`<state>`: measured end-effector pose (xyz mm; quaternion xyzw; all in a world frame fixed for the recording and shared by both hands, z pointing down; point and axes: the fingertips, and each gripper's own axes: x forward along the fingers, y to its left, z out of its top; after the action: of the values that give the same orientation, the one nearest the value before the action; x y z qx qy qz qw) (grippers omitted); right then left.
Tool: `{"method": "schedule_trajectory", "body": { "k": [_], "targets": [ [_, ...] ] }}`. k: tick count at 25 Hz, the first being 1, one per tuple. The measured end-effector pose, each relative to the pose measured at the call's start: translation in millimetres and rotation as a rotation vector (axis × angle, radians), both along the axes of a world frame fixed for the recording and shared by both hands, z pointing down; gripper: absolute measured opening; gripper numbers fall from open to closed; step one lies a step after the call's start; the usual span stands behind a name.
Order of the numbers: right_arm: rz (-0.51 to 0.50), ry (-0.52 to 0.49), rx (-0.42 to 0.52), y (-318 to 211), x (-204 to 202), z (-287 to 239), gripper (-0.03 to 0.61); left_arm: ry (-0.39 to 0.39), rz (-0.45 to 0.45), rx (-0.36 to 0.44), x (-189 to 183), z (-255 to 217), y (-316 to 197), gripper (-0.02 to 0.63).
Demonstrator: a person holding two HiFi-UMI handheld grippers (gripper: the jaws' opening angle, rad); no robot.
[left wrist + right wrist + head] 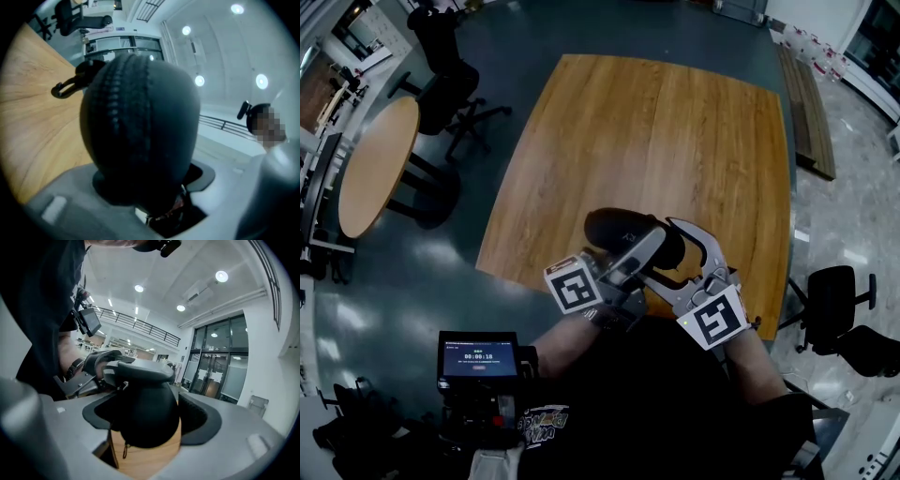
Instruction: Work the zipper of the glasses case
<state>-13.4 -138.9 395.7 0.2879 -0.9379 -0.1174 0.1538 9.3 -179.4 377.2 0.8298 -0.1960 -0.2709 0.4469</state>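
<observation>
Nearest to the person, a small screen (478, 356) glows at the chest. Just beyond it are the two marker cubes, and the hands are held above the near edge of the wooden desk (609, 122), about at its middle.

The left gripper (652, 239) has its jaws closed firmly on the black glasses case (623, 230), which is lifted off the desk. In the left gripper view the case (140, 126) fills the space between the pads, and its zipper line runs up over the rounded body. The long axis lies along these jaws and points away from them. Seen from the head, it goes nearly parallel to the near edge. A black snap hook (65, 86) stands out at the far end.

The right gripper (680, 253) comes from the near right corner side. Its jaws are wide apart, with the other rounded end of the case (143, 423) between them. A strip of desk shows beside the right pad. The zipper pull (124, 451) hangs free under this end, and no jaw holds it.

Beyond the far left corner, on the floor, stand a round table (375, 164) and a black office chair (450, 89).
</observation>
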Motion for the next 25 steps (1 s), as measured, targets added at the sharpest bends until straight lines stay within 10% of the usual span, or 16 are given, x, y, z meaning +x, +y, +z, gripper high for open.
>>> {"method": "schedule_trajectory", "body": {
  "k": [9, 16, 25],
  "targets": [
    [-0.028, 0.027, 0.037, 8, 15, 7, 0.341, -0.14, 0.154, 0.067, 10, 12, 19, 0.287],
    [0.127, -0.013, -0.119, 6, 78, 57, 0.337, -0.099, 0.007, -0.109, -65, 70, 6, 0.276],
    [0.168, 0.162, -0.424, -62, 87, 245, 0.336, -0.393, 0.189, -0.017, -46, 105, 59, 0.012]
  ]
}}
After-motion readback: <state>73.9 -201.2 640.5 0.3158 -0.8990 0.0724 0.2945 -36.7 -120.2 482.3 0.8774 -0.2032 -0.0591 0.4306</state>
